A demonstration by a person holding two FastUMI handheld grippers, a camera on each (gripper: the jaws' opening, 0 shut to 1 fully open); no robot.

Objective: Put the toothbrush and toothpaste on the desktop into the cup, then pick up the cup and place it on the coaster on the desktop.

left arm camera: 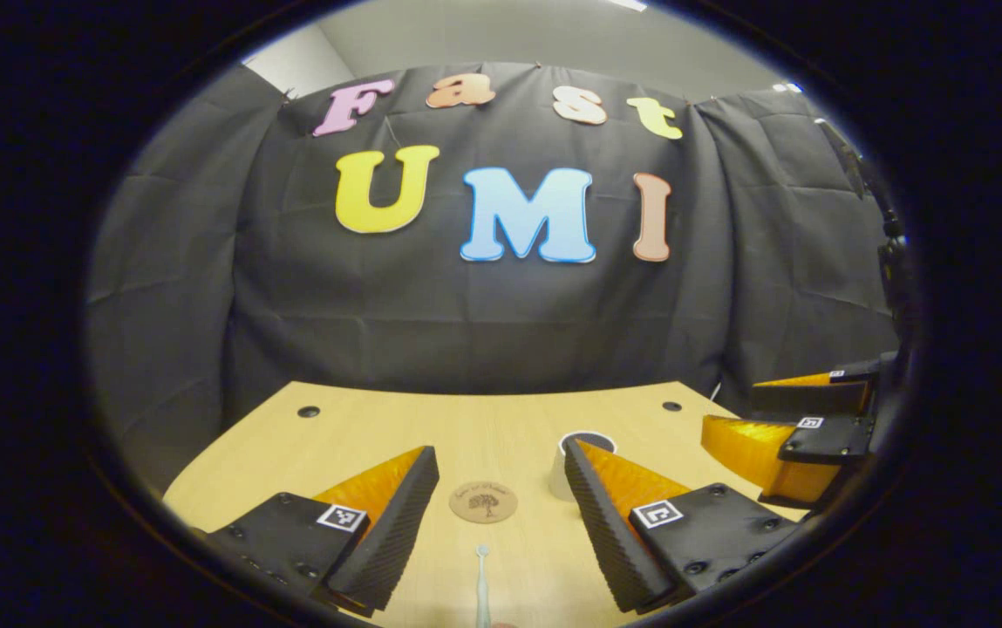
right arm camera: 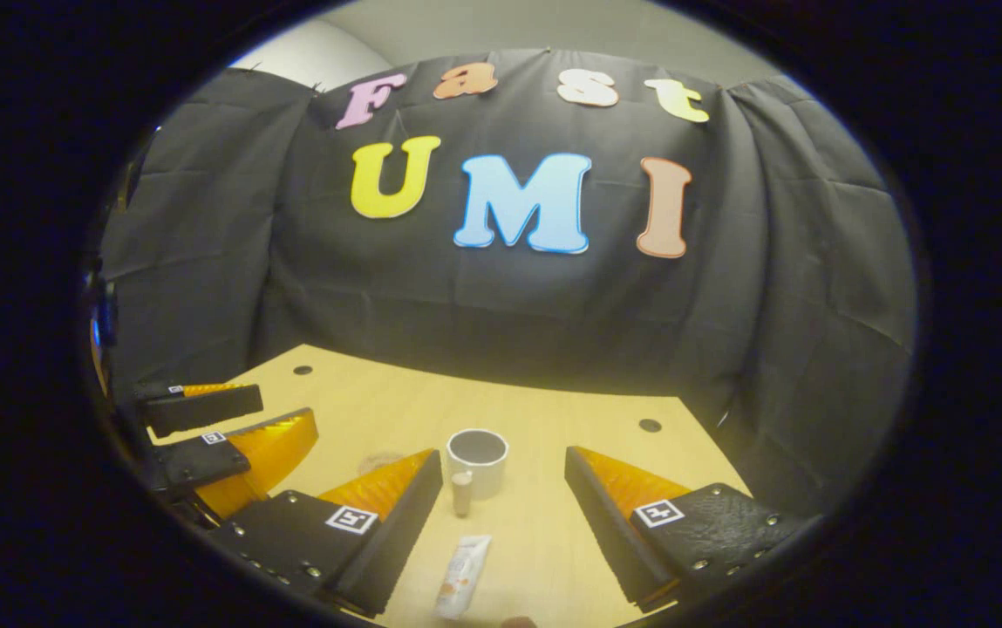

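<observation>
On the desk [left arm camera: 501, 419] ahead of me nothing has been lifted yet, so I judge the task to be at its start. My left gripper [left arm camera: 501, 488] hangs above the wood with its jaws spread wide and nothing between them; I hold it lined up over the toothbrush [left arm camera: 482, 584], which lies flat with its head pointing away from me, so a straight drop would bracket the handle. Just beyond the brush sits the round coaster [left arm camera: 483, 502], bare, waiting for the cup. The cup [left arm camera: 586, 443] stands upright to the right of the coaster, partly hidden behind my left gripper's right finger.

My right gripper [right arm camera: 505, 488] is likewise released and empty. I keep it aimed along the toothpaste [right arm camera: 463, 576], a tube lying flat with its cap [right arm camera: 462, 493] toward the cup [right arm camera: 477, 460], which stands just past it with its mouth open upward. That layout suits me: each tool has its own item directly under it, and the cup is near both, so either piece can go in with a short carry.

In the right gripper view the left gripper [right arm camera: 230, 427] shows off to the side, also open.
</observation>
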